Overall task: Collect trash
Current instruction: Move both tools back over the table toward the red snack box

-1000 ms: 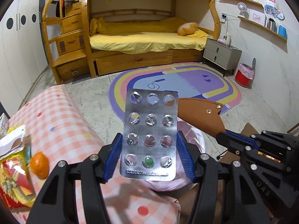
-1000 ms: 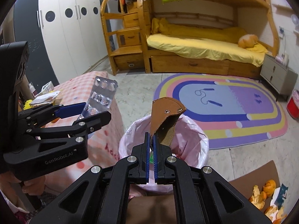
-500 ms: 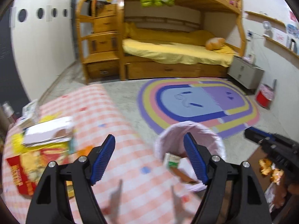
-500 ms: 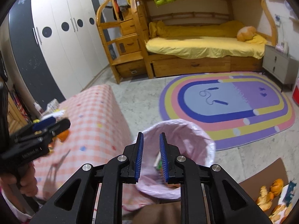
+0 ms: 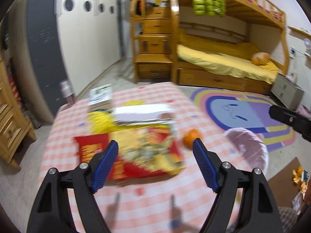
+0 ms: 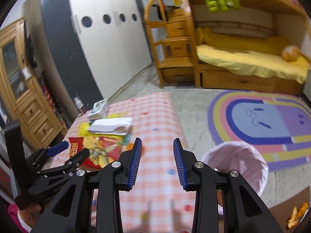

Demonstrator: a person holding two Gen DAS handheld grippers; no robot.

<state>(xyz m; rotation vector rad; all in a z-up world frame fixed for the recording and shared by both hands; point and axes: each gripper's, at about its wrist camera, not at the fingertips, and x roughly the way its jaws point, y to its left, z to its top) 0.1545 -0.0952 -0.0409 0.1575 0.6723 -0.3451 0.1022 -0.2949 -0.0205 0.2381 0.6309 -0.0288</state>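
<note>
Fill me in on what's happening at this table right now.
A person is clearing trash with a handheld gripper in each hand. Both the left gripper and the right gripper are open and empty, held over the checkered table. A red snack bag, a white packet, yellow wrappers and an orange piece lie on it. The pink-lined bin stands beside the table, and the left gripper points at the snack bag.

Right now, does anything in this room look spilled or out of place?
Yes: orange peel pieces lie scattered on the brown cardboard sheet on the floor, beside the pink-lined trash bin, not inside it. A whole orange fruit sits loose on the checked tablecloth.
</note>
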